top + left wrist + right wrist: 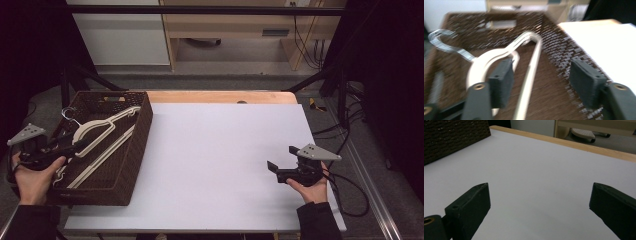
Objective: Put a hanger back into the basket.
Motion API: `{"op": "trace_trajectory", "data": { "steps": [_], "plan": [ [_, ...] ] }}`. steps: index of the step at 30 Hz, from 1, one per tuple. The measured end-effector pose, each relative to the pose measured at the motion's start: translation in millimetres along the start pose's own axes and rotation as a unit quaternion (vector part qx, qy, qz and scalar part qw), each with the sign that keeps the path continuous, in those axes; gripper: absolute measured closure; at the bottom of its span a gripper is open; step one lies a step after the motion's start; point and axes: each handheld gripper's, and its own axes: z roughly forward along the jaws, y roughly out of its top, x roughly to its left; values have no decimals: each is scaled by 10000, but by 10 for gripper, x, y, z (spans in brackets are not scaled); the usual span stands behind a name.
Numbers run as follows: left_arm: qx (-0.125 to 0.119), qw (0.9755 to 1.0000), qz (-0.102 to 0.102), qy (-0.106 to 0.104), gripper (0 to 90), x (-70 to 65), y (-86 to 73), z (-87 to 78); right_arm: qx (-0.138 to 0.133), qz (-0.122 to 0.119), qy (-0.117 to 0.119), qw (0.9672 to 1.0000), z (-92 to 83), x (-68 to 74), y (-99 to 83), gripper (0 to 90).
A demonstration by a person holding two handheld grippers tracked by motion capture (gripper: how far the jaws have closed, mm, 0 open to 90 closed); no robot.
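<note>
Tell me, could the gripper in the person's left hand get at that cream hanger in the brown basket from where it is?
Probably yes. The left gripper is over the open-topped basket, jaws apart, and the cream hanger lies just beyond its tips with nothing covering it. The basket's wall stands to the side, not in between.

Motion-blurred hanger (pixel 499 53) and basket (pixel 559 45); left tongs' (pixel 544 80) bases cut off.

We find no readable text, label, brand, number or sign on anything here; every face we look over is plain or too blurred to read.
</note>
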Motion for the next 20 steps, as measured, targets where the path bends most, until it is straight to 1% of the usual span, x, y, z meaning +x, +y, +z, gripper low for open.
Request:
{"op": "trace_trajectory", "data": {
  "steps": [1, 3, 4, 5, 6, 7, 10, 11, 12, 13, 14, 15, 16, 20],
  "plan": [
    [-36, 9999, 100, -81, 312, -56, 4, 2, 3, -4, 13, 10000, -2, 0, -1, 37],
    [-188, 9993, 164, -261, 272, -207, 2, 20, -6, -30, 23, 10000, -3, 2, -5, 35],
    [-215, 9990, 216, -323, 244, -258, 1, 26, -14, -55, 21, 10000, -3, 2, -5, 32],
    [-281, 9983, 283, -423, 223, -369, -7, 47, -15, -62, 32, 10000, -9, 1, -5, 31],
    [-300, 9979, 314, -481, 176, -424, -12, 56, -56, -38, 41, 10000, -14, 4, -3, 31],
    [-344, 9974, 332, -530, 151, -478, -20, 64, -62, -59, 43, 10000, -19, -1, -3, 31],
    [-417, 9959, 388, -700, 96, -645, -71, 98, -97, -34, 38, 9999, -34, 0, -1, 29],
    [-370, 9957, 441, -724, 84, -693, -87, 124, -111, -44, 37, 9999, -40, -2, 0, 28],
    [-318, 9957, 467, -730, 72, -717, -93, 138, -130, -28, 43, 9999, -48, -1, 1, 27],
    [-326, 9958, 474, -715, 66, -749, -111, 154, -146, -29, 35, 9999, -52, -2, 1, 27],
    [-333, 9956, 464, -739, 69, -762, -124, 164, -166, -22, 37, 9999, -61, -2, 4, 27],
    [-287, 9954, 457, -795, 69, -773, -137, 180, -183, -35, 38, 9998, -64, -5, 6, 26],
    [-239, 9953, 464, -811, 65, -786, -152, 200, -202, -12, 38, 9998, -71, -2, 9, 26],
    [-172, 9949, 475, -878, 64, -816, -184, 239, -243, -23, 41, 9997, -74, -8, 12, 23]
  ]
}}
